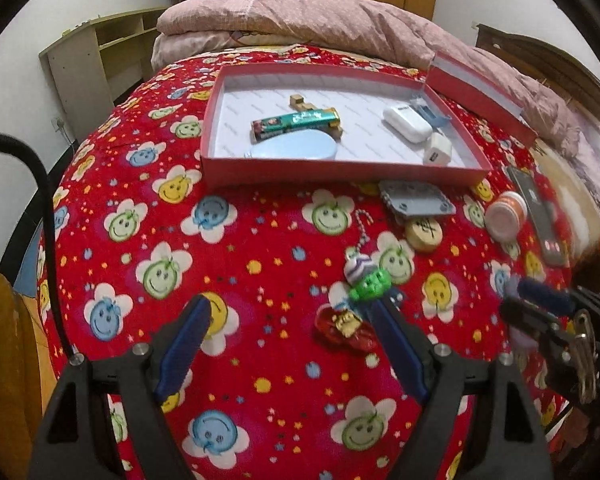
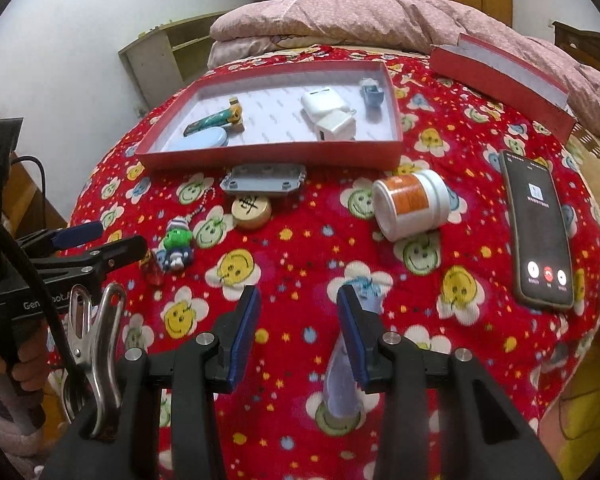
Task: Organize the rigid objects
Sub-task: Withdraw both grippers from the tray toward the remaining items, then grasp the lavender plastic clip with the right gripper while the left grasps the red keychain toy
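progress: several items in red box (image 1: 342,170) | keychain (image 1: 366,276), jar (image 2: 412,204) still outside | left gripper (image 1: 296,344) wide, right gripper (image 2: 298,332) parted, both empty

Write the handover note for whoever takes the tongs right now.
Left tongs: open, empty, over the blanket by the green keychain figure and a small red toy.
Right tongs: partly open, nothing gripped.
Done: in the red box lie the candy tube, blue oval case, wooden piece, white case, white charger and a small blue part.
Left on the blanket: grey plate, wooden chess piece, white jar on its side, keychain figure, red toy. The phone lies at the right with a call screen showing.
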